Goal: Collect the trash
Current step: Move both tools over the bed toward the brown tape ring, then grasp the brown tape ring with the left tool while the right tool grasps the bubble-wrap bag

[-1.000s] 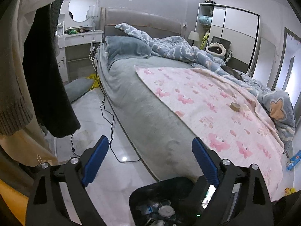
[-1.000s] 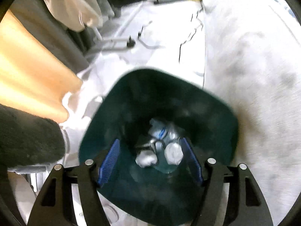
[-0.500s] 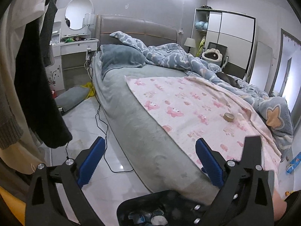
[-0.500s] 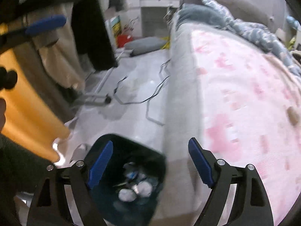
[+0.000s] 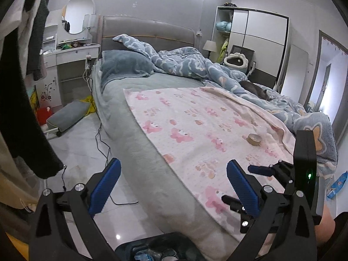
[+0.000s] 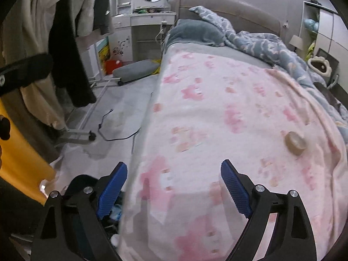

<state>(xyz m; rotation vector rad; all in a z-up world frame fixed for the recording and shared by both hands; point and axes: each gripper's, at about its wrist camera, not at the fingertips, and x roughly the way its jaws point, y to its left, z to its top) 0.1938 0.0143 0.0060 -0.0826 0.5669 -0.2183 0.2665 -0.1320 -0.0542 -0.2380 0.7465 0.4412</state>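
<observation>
A dark trash bin (image 5: 152, 248) with bottles and crumpled bits inside stands on the floor against the bed, at the bottom edge of the left wrist view. It also shows behind the left finger in the right wrist view, as the bin (image 6: 82, 184). A brown tape roll (image 5: 254, 139) lies on the pink blanket, and is the same tape roll (image 6: 295, 142) to the far right of my right gripper. My left gripper (image 5: 174, 184) is open and empty above the bed's edge. My right gripper (image 6: 174, 187) hangs over the blanket, its jaws opening with nothing between them.
The grey bed (image 5: 134, 143) carries a pink blanket (image 5: 206, 130), a blue duvet and a dark animal (image 5: 256, 89). Hanging clothes (image 5: 19, 87) crowd the left. A black cable (image 5: 102, 139) and a grey cushion (image 5: 67, 115) lie on the floor. A blue wrapper (image 5: 338, 183) lies beyond the bed.
My right gripper has lifted off the bin and tipped up toward the bed, its jaws widening. The left view has risen, the bin slid to its bottom edge, and the right gripper entered it.
</observation>
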